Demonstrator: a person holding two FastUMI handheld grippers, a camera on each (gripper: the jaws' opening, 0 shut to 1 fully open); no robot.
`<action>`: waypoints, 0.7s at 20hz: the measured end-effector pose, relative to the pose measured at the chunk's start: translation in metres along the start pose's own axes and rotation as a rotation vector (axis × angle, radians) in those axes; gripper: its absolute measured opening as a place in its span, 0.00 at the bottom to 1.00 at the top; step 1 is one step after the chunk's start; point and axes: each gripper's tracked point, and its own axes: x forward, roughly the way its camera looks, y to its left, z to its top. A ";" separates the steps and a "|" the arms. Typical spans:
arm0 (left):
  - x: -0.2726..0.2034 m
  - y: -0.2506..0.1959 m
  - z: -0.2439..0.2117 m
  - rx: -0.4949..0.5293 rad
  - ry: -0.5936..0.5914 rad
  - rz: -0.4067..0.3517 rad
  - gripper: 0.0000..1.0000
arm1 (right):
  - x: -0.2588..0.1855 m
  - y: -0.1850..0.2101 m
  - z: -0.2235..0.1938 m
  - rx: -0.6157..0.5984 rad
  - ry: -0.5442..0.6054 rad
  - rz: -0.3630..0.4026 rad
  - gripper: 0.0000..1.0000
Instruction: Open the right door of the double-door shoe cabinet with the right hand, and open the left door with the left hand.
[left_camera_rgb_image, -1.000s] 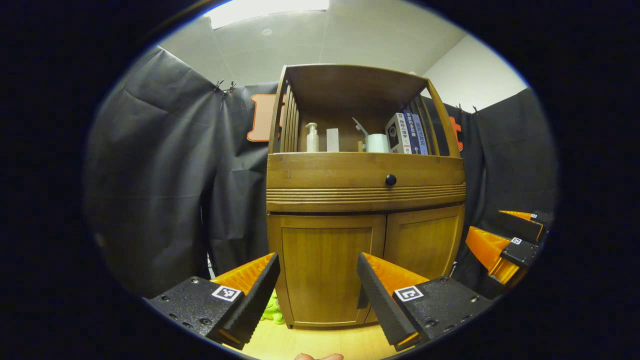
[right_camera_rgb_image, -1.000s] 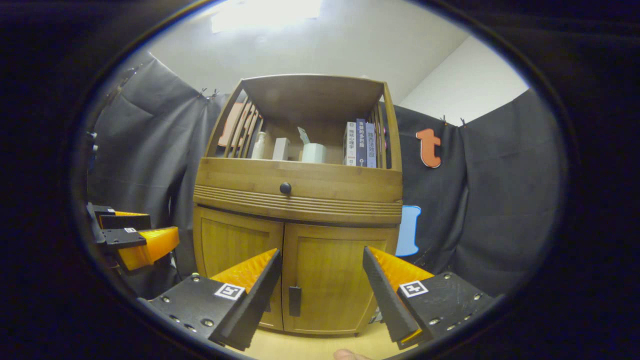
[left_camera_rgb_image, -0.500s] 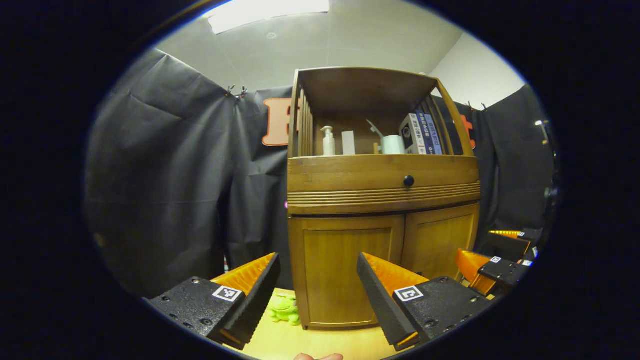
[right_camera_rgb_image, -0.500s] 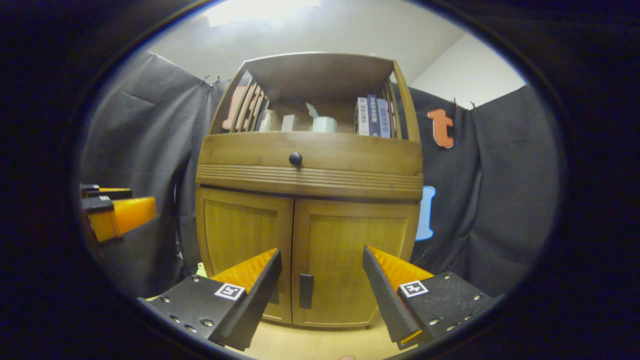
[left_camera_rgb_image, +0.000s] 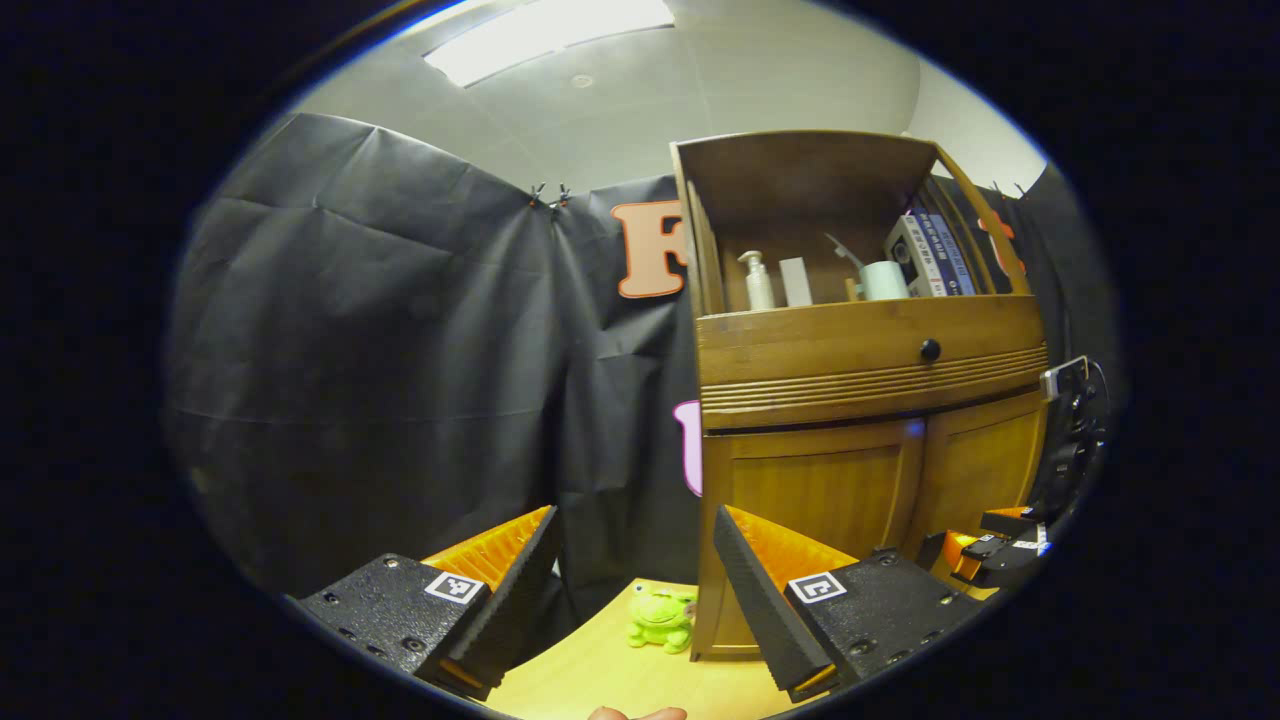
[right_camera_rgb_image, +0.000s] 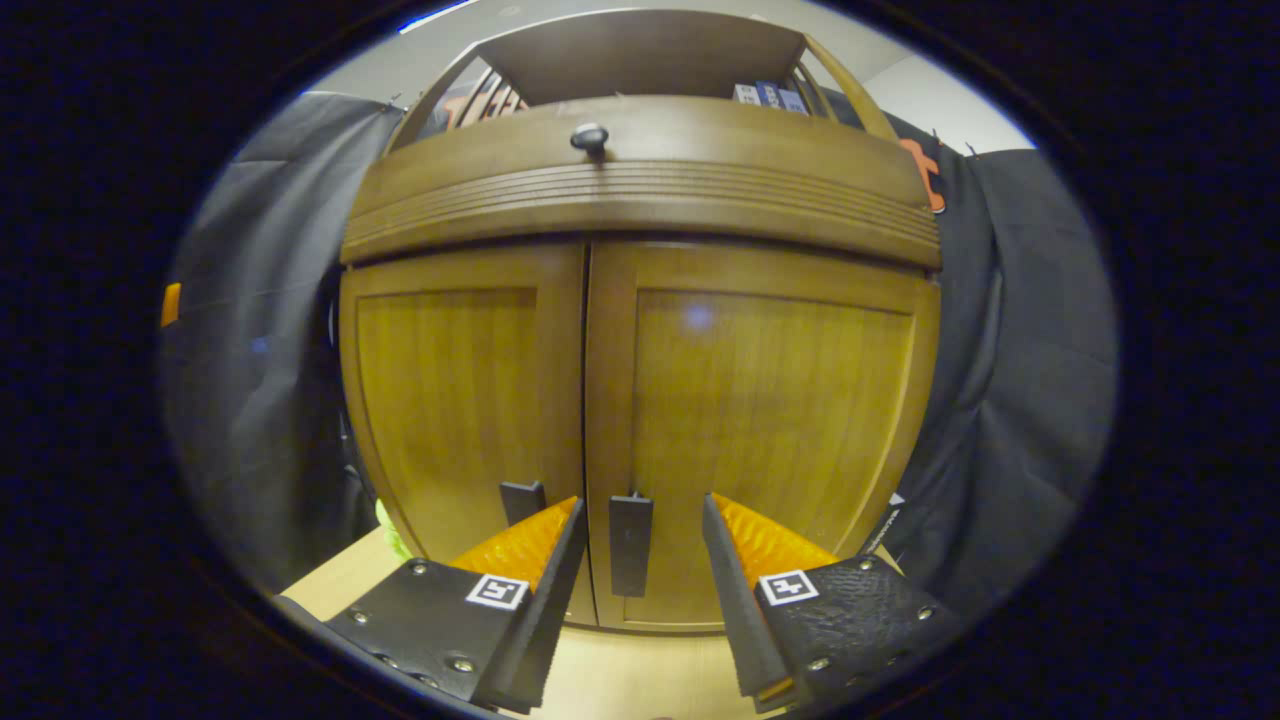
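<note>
The right claw (right_camera_rgb_image: 635, 560) is spread wide and lined up with the dark handle (right_camera_rgb_image: 630, 545) of the right door (right_camera_rgb_image: 760, 420), which sits between the two fingers without touching either, so the next move is probably to close on it. The shoe cabinet (right_camera_rgb_image: 640, 190) stands on the pale tabletop (right_camera_rgb_image: 640, 680) with both doors shut; the left door (right_camera_rgb_image: 460, 400) has its own handle (right_camera_rgb_image: 522, 498) just beside the centre seam, so the two handles are close neighbours and there is little slack for the left finger of the right claw. The left claw (left_camera_rgb_image: 630, 570) is also spread, holding nothing, and aimed off to the cabinet's left side toward the black cloth, well apart from its door. A green toy frog (left_camera_rgb_image: 660, 620) lies on the tabletop near the cabinet's left corner; judging from this, the left door may sweep near it. The right door's swing side looks open.
</note>
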 end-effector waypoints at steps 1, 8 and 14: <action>0.001 0.007 -0.002 0.003 0.006 0.022 0.92 | 0.008 0.000 -0.005 0.001 0.012 -0.002 0.69; -0.002 0.036 -0.012 0.033 0.035 0.125 0.95 | 0.053 0.007 -0.031 0.004 0.089 -0.006 0.45; -0.007 0.045 -0.015 0.040 0.043 0.167 0.92 | 0.056 0.007 -0.030 0.037 0.087 -0.035 0.32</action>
